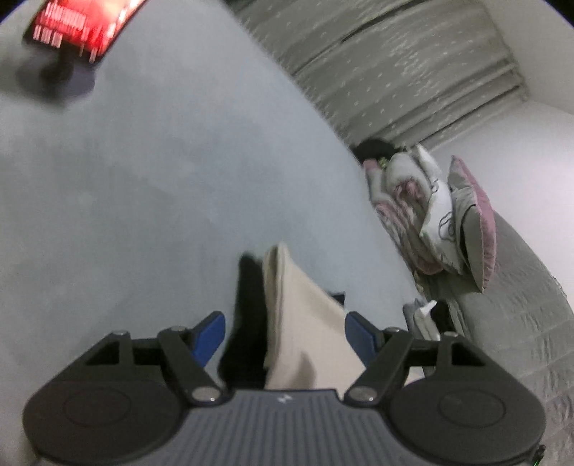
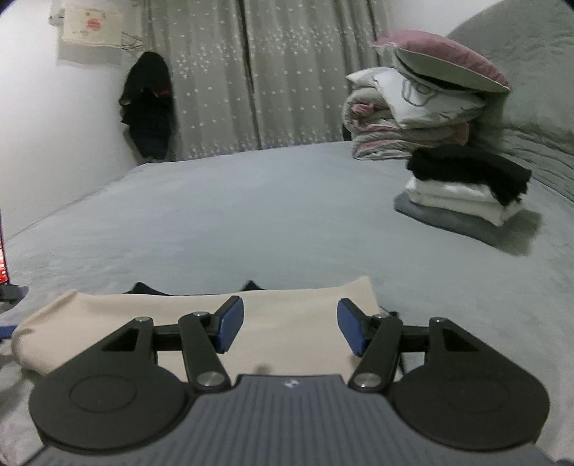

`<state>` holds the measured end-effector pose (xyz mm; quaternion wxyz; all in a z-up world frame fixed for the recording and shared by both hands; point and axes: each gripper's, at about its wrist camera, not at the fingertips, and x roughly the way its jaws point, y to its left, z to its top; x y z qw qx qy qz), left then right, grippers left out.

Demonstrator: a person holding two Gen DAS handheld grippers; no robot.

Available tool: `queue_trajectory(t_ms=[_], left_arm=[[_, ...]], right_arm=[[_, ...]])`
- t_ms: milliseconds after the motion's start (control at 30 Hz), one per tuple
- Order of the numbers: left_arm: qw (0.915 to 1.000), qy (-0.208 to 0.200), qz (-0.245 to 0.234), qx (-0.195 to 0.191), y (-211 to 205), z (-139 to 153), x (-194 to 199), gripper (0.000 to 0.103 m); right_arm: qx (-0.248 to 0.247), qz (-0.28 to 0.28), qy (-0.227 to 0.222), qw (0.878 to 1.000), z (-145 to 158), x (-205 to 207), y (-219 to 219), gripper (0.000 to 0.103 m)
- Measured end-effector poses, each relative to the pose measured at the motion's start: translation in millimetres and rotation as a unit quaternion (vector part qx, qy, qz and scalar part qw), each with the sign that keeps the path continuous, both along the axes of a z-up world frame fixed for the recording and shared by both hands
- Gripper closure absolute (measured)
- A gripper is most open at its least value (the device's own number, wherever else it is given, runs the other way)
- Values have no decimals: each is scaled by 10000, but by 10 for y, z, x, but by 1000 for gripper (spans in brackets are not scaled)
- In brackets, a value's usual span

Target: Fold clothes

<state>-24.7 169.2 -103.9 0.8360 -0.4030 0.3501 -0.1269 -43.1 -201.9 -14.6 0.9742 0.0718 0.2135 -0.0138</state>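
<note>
A beige garment lies folded flat on the grey bed, with bits of a black garment poking out from under its far edge. My right gripper hovers open over the beige cloth, its blue pads clear of it. In the tilted left wrist view the beige garment and the black garment run between the fingers of my left gripper. Its jaws stand wide and the pads do not press on the cloth.
A stack of folded black, white and grey clothes sits at the right of the bed. Behind it is a pile of bedding and pillows. Curtains and hanging dark clothes line the far wall. A red-lit device stands at the left.
</note>
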Motion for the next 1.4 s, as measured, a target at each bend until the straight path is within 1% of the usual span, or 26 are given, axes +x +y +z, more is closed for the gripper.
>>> queue_trajectory(t_ms=[100,133,167,200,267,333,367,400,433,467,500,667,733,767,867,933,1000,1067,1100,1133,1200,1267,1300,1333,1400], left_arm=[[9998,-24,-90,160,-116,-16,35,28],[9997,-40,-136,213,-157,-17,40,28],[9995,-59,-173,263,-187,-17,42,28],[9993,-79,-207,312,-214,-18,45,28],[9988,-114,-258,400,-246,-18,49,29],[9986,-106,-282,433,-267,-20,70,42],[9986,-63,-280,434,-258,-30,73,57],[9988,-19,-241,431,-239,-46,67,65],[9990,-25,-201,395,-227,-44,66,67],[9992,-47,-164,348,-218,-35,67,73],[9994,-70,-126,302,-208,-27,68,76],[9979,-516,-144,373,-259,210,4,83],[9966,-718,-187,361,-308,330,-25,85],[9958,-813,-226,343,-343,392,-33,87],[9930,-1090,-339,294,-443,560,-70,88],[9909,-1257,-432,232,-535,660,-86,88],[9888,-1389,-517,196,-640,739,-84,88],[9867,-1505,-600,163,-746,801,-86,89],[9857,-1545,-654,136,-810,821,-78,89],[9848,-1583,-711,106,-878,842,-65,89],[9830,-1629,-846,69,-1024,855,-45,90],[9817,-1608,-1022,39,-1161,825,-16,93],[9810,-1592,-1112,24,-1228,807,0,98],[9801,-1577,-1202,9,-1296,789,15,103],[9793,-1488,-1372,21,-1443,724,63,103]], right_arm=[[102,152,17,9998,19,24,89,41],[153,206,24,9997,24,41,120,44],[193,261,37,9995,30,62,147,50],[224,323,67,9992,32,90,182,53],[278,440,127,9986,32,141,254,63],[320,547,184,9978,30,186,329,70],[319,603,223,9974,28,213,370,73],[305,639,263,9971,20,233,408,74],[289,673,303,9969,11,253,446,77],[273,706,343,9965,2,272,484,79],[258,740,382,9962,-8,292,521,79],[227,840,626,9942,-88,387,668,85],[242,854,913,9919,-166,459,697,89],[263,872,1101,9897,-217,493,716,90],[110,902,1237,9882,-264,535,765,90],[109,933,1288,9872,-237,538,751,90],[336,948,1273,9867,-229,522,675,90],[778,918,1292,9843,-204,507,542,89],[1003,906,1313,9821,-190,510,483,87],[1269,902,1326,9789,-172,501,406,80],[1780,864,1324,9712,-140,467,244,80],[2354,853,1302,9594,-121,429,59,79],[2637,846,1288,9522,-120,411,-31,78],[2939,837,1266,9437,-129,375,-121,74],[3503,808,1182,9256,-154,306,-288,65]])
